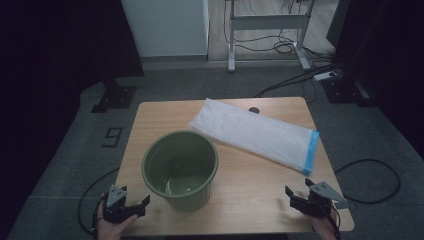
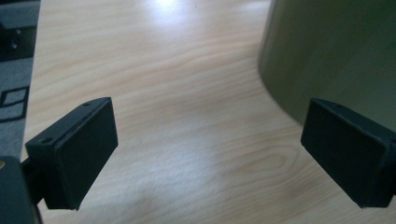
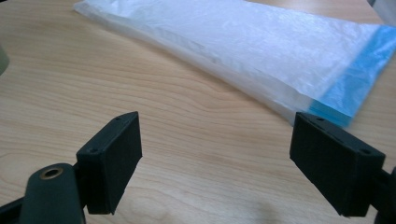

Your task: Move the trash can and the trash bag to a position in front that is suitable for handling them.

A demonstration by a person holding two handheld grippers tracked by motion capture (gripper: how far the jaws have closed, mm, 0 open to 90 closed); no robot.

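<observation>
An empty olive-green bucket (image 1: 180, 168) stands upright near the middle of the wooden table (image 1: 165, 112); its wall (image 2: 336, 51) rises at the right of the left gripper view. Behind it and to the right lies a flat folded white plastic bag (image 1: 255, 132) with a blue end strip (image 1: 311, 150), seen closer as the bag (image 3: 243, 42) in the right gripper view. My left gripper (image 1: 137, 206) rests at the table's front left corner, open and empty (image 2: 208, 154). At the front right my right gripper (image 1: 298, 193) stands open with nothing between its jaws (image 3: 215, 161).
Grey carpet surrounds the table. Cables loop on the floor at the right (image 1: 372, 175) and at the left (image 1: 92, 192). A white desk frame (image 1: 267, 22) and a power strip (image 1: 325, 76) lie beyond the far edge. A small dark disc (image 1: 254, 110) sits near the table's back edge.
</observation>
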